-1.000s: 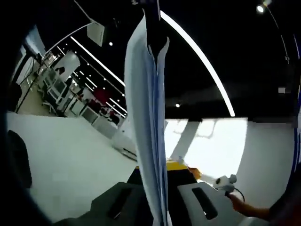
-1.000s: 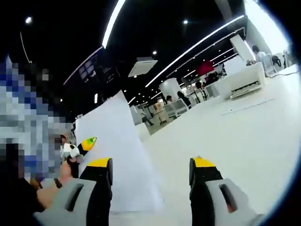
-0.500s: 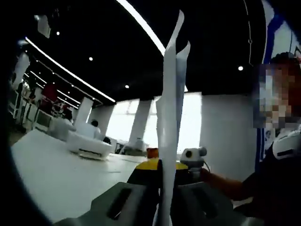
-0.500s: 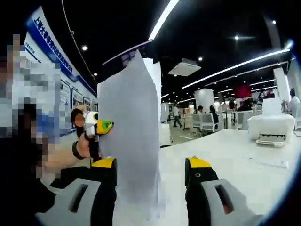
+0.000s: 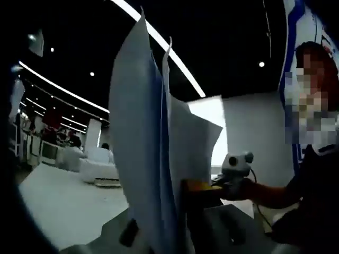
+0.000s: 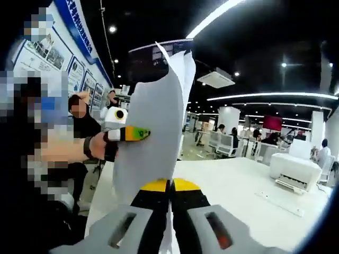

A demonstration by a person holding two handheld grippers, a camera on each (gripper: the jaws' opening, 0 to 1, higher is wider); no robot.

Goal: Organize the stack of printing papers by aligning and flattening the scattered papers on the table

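Observation:
A stack of white printing papers (image 5: 143,159) stands upright on edge, its sheets fanned apart at the top. My left gripper (image 5: 169,233) is shut on the stack's lower part, and the dark jaws sit either side of the sheets. In the right gripper view the same papers (image 6: 156,127) rise above my right gripper (image 6: 170,185), whose yellow-tipped jaws are shut on the bottom edge. The left gripper (image 6: 130,133) pinches the stack from the left, held by a hand (image 6: 95,148). The right gripper (image 5: 204,186) shows behind the sheets in the left gripper view.
The white table (image 6: 238,180) stretches out below the papers, with a flat strip (image 6: 280,203) lying on it at the right. A white printer (image 6: 294,169) stands beyond. A person (image 6: 79,121) stands at the left by a poster wall (image 6: 69,69).
My right gripper has gone from open to shut on the papers' bottom edge. The sheets have fanned apart at the top. Both views have swung.

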